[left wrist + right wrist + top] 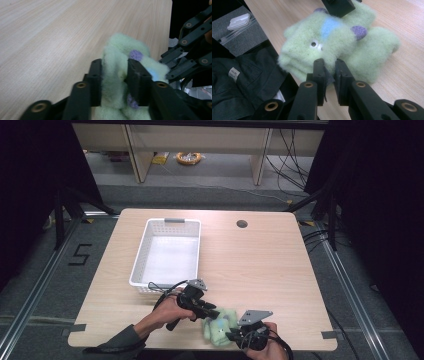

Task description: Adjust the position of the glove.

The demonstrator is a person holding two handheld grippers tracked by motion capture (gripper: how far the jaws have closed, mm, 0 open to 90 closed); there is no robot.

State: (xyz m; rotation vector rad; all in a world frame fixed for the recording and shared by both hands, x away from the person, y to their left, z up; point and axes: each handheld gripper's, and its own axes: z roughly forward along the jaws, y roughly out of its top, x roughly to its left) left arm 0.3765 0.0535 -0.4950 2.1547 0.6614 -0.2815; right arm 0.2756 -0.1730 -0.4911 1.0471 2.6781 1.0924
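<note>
Left claw [113, 82] is clamped on the green plush toy [332, 45]; right claw [329, 72] pinches its edge. Likely next: lift toward the white basket [142, 255].

plush toy [117, 82] base cut off below, right gripper [235, 335] jaw tips hidden behind toy
</note>
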